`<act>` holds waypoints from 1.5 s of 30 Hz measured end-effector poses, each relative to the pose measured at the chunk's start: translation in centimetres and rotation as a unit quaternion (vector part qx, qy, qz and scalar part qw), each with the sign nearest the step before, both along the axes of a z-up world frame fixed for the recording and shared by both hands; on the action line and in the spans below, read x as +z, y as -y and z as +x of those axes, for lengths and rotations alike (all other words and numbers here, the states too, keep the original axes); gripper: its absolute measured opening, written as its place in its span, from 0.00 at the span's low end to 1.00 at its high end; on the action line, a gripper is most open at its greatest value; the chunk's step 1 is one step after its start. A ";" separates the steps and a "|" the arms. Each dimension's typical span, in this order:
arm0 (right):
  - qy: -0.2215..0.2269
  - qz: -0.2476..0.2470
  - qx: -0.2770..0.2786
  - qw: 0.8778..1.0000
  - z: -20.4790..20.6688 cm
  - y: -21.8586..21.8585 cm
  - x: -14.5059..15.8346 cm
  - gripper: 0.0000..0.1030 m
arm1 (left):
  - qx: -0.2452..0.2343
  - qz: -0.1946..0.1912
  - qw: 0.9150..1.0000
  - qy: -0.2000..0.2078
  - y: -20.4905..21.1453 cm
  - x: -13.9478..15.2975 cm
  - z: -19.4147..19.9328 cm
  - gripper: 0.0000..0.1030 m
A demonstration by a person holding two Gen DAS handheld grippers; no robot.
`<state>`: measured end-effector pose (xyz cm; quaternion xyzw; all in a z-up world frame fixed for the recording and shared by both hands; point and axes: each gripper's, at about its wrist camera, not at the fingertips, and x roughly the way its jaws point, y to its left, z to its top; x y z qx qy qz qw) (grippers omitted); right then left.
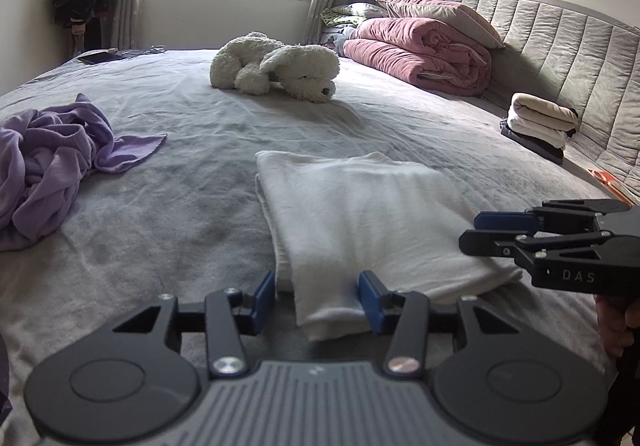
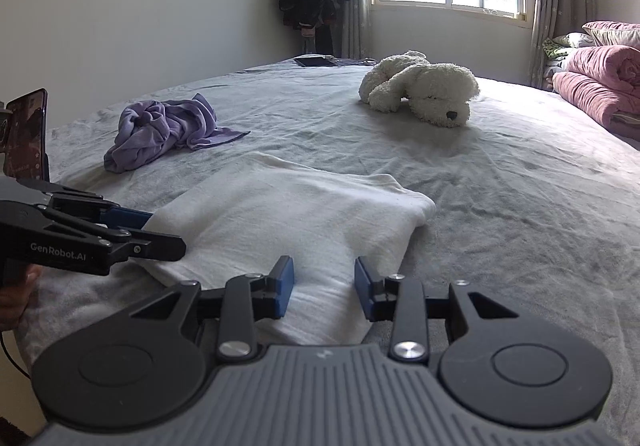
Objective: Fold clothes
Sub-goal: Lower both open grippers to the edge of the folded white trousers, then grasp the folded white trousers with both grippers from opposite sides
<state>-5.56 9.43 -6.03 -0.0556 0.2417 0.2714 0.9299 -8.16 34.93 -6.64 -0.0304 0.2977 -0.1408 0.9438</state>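
A folded white cotton garment (image 1: 360, 214) is laid flat on the wrinkled grey bed sheet (image 1: 168, 214), at the near edge of the bed. The left gripper (image 1: 317, 300) is held low over the garment's near left corner, its blue-padded fingers (image 1: 265, 296) spread apart, with a fold of the white cloth seen between them but not pinched. The right gripper (image 2: 324, 288) is positioned over the garment's near right part, its fingers likewise parted and nothing clasped. A crumpled lilac garment (image 1: 52, 162) is left unfolded well to the left. A fluffy white plush dog (image 1: 276, 66) is seen farther back in the middle of the bed, and a stack of folded cream and dark clothes (image 1: 538, 126) is set beside the grey quilted headboard (image 1: 560, 46). A rolled pink quilt (image 1: 420, 54) is placed near the pillows.
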 end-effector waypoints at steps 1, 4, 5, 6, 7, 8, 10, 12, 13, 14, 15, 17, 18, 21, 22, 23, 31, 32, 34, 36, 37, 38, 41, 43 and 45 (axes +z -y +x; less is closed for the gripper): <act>0.001 -0.001 0.000 1.000 -0.3 0.1 -0.1 0.38 | -0.001 -0.001 1.000 -0.003 -0.2 0.0 0.0 0.47; 0.005 -0.005 0.002 1.000 -1.1 0.4 -0.2 0.39 | -0.001 -0.006 1.000 -0.013 -0.4 0.1 0.0 0.48; 0.006 -0.006 0.002 1.000 -1.3 0.5 -0.2 0.39 | 0.000 -0.007 1.000 -0.017 -0.5 0.1 0.0 0.49; 0.006 -0.005 0.002 1.000 -1.4 0.6 -0.2 0.39 | 0.000 -0.007 1.000 -0.022 -0.5 0.2 0.0 0.51; 0.006 -0.005 0.002 1.000 -1.6 0.7 -0.2 0.39 | 0.000 -0.005 1.000 -0.026 -0.4 0.2 0.0 0.52; 0.005 -0.004 0.002 1.000 -1.8 0.8 -0.2 0.39 | -0.002 -0.002 1.000 -0.029 -0.3 0.3 -0.1 0.54; 0.001 -0.002 -0.001 1.000 -2.0 1.1 -0.3 0.39 | -0.008 0.003 0.999 -0.036 -0.2 0.3 -0.1 0.58; -0.003 0.000 -0.002 1.000 -2.1 1.3 -0.3 0.39 | -0.015 0.010 0.999 -0.041 -0.1 0.4 -0.1 0.62; -0.006 0.000 -0.003 1.000 -2.1 1.4 -0.3 0.39 | -0.020 0.014 0.999 -0.045 0.0 0.4 -0.1 0.63; -0.009 0.000 -0.003 1.000 -2.2 1.6 -0.3 0.40 | -0.025 0.017 0.998 -0.048 0.0 0.5 -0.1 0.67; -0.012 0.001 -0.003 1.000 -2.2 1.8 -0.3 0.40 | -0.030 0.021 0.998 -0.052 0.1 0.5 -0.1 0.70; -0.021 0.003 -0.004 1.000 -2.1 2.1 -0.3 0.41 | -0.040 0.030 0.997 -0.059 0.4 0.6 -0.1 0.77; -0.026 0.004 -0.005 1.000 -2.1 2.4 -0.2 0.41 | -0.045 0.035 0.996 -0.064 0.5 0.7 -0.1 0.82; -0.040 0.004 -0.008 0.999 -1.8 2.9 -0.1 0.47 | -0.056 0.056 0.994 -0.075 1.1 0.8 -0.1 0.87; -0.044 0.002 -0.008 0.999 -1.7 3.1 0.0 0.50 | -0.058 0.064 0.993 -0.078 1.4 0.8 -0.1 0.87; -0.047 0.002 -0.008 0.999 -1.6 3.3 0.1 0.52 | -0.059 0.068 0.993 -0.081 1.5 0.8 0.0 0.88; -0.114 0.027 -0.008 0.993 0.2 5.2 0.7 0.64 | -0.058 0.060 0.991 -0.106 1.7 1.3 0.7 0.95; -0.124 0.032 -0.008 0.992 0.4 5.5 0.7 0.65 | -0.058 0.051 0.991 -0.109 1.6 1.4 0.8 0.95; -0.144 0.042 -0.009 0.989 0.9 6.0 0.9 0.65 | -0.053 0.019 0.992 -0.115 0.9 1.7 1.3 0.95; -0.171 0.066 -0.010 0.983 1.6 6.6 1.0 0.66 | -0.044 -0.016 0.992 -0.119 0.1 1.9 1.7 0.95; -0.186 0.083 -0.010 0.979 2.0 6.9 1.1 0.66 | -0.036 -0.039 0.991 -0.121 -0.4 2.0 2.0 0.95; -0.202 0.104 -0.012 0.974 2.5 7.3 1.2 0.65 | -0.029 -0.063 0.990 -0.123 -0.9 2.0 2.3 0.95; -0.247 0.169 -0.019 0.954 3.9 8.4 1.2 0.65 | -0.013 -0.135 0.983 -0.126 -2.2 2.0 3.1 0.95; -0.276 0.206 -0.030 0.938 5.0 9.0 0.9 0.66 | -0.004 -0.180 0.975 -0.130 -2.9 1.7 3.8 0.95; -0.303 0.239 -0.041 0.921 6.0 9.5 0.5 0.65 | 0.006 -0.221 0.966 -0.136 -3.5 1.3 4.6 0.93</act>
